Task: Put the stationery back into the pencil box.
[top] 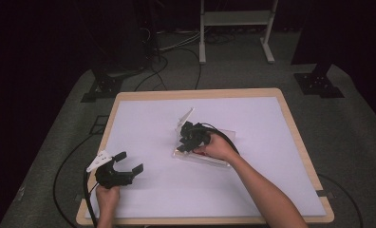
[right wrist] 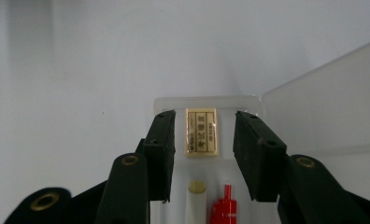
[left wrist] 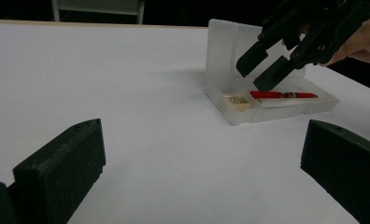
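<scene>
The eraser (right wrist: 202, 131) is a small cream block with a printed label, and it lies in the end part of a clear plastic box (right wrist: 206, 101). The right claw (right wrist: 204, 140) hangs right over it, with one black jaw on each side. The jaws are apart and do not touch the eraser. In the left gripper view the eraser (left wrist: 237, 101) sits in the near corner of the box (left wrist: 267, 112), and the right claw (left wrist: 262, 70) points down into the box from above.

A red pen (left wrist: 283, 95) lies in the long part of the box, next to the eraser's part. In the right gripper view the red pen (right wrist: 224, 205) sits low down beside a white stick (right wrist: 197, 196). The box lid (left wrist: 230, 46) stands up, wide open.

The box (top: 224, 159) rests near the middle of the white surface (top: 148, 118). A hand (top: 219, 147) holds the right claw (top: 188, 137) over it.

The left claw (top: 129, 161) is well apart from the box, near the front left of the surface, held by the other hand (top: 108, 194). Its jaws are spread wide with nothing between them.
</scene>
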`<action>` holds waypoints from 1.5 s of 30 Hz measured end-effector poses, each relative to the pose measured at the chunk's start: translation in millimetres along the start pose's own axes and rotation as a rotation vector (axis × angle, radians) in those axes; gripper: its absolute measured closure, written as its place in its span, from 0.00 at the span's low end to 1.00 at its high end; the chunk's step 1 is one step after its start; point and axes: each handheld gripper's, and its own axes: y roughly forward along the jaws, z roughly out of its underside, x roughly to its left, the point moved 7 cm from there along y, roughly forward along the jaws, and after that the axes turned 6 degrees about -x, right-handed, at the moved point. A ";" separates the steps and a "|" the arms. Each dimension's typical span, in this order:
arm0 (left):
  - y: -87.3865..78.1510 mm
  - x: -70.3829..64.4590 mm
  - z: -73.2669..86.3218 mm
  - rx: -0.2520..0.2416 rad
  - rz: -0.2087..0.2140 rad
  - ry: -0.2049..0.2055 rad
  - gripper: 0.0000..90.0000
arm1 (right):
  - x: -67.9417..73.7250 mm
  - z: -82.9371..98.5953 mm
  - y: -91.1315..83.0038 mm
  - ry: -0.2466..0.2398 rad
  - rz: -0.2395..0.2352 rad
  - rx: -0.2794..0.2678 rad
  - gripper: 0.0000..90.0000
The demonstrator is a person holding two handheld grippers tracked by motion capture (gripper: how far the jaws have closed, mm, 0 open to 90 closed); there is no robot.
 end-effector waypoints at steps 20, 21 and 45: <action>0.2 -1.3 0.4 0.002 0.005 0.008 0.00 | 0.5 22.4 -44.7 0.037 -0.006 -0.050 0.54; 0.2 -1.3 0.4 0.002 0.005 0.008 0.00 | 0.5 22.4 -44.7 0.037 -0.006 -0.050 0.54; 0.2 -1.7 0.6 0.005 0.004 0.010 0.00 | -3.1 57.1 -80.2 0.086 0.028 -0.066 0.50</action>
